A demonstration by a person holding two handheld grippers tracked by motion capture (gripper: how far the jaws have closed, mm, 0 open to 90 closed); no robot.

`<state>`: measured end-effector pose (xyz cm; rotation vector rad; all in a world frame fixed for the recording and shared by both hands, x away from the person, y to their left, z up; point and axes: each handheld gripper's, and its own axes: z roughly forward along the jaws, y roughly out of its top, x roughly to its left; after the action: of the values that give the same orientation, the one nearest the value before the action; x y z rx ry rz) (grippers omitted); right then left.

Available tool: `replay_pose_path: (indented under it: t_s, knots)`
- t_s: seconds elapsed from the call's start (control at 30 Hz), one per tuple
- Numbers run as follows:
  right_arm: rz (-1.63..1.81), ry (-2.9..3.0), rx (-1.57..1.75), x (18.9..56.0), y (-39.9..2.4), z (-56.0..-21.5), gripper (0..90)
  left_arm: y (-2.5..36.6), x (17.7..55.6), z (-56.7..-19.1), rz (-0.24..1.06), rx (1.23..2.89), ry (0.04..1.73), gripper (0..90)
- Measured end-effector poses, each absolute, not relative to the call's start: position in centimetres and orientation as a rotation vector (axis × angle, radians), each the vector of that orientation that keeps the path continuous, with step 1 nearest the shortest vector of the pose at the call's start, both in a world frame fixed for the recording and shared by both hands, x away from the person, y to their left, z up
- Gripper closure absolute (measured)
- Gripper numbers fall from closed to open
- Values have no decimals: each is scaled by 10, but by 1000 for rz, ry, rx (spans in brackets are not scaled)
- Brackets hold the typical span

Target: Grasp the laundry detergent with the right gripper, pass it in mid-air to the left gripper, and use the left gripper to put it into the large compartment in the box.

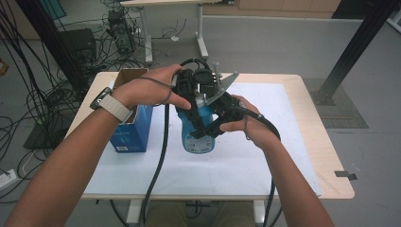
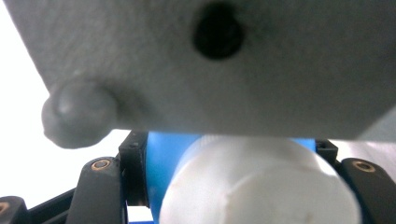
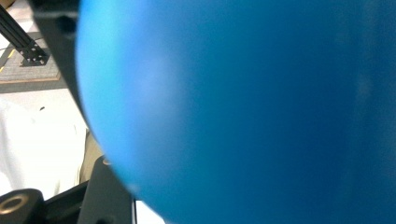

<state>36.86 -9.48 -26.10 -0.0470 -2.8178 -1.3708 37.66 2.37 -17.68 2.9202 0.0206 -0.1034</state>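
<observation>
A blue bottle point(image 1: 198, 139) with a white cap stands on the white mat point(image 1: 265, 156) at the table's middle. From above, my left gripper point(image 1: 197, 94) comes down over the bottle's top. In the left gripper view the white cap point(image 2: 261, 191) sits between the black fingers point(image 2: 133, 158), and the left gripper is shut on it. My right gripper point(image 1: 208, 128) reaches in from the right and is shut on the bottle's body. The blue bottle wall point(image 3: 243, 107) lies close and blurred in the right gripper view, beside one black finger point(image 3: 109, 196). The right gripper's grey plate point(image 2: 210, 60) hangs just above the cap.
An open blue box point(image 1: 135, 130) stands on the mat left of the bottle, under the left wrist. Cables trail from both grippers over the table's near edge. Beyond the table are a dark frame post point(image 1: 350, 52), another table's legs and tangled floor cables.
</observation>
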Motion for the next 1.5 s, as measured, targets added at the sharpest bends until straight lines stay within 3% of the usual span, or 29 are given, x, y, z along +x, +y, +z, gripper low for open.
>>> replay_pose_path:
  t_s: [1.5]
  knots:
    - [-1341, -2829, -31, 367, -93, -261, 435, 28, 374, -179, -107, 2902, 33, 374]
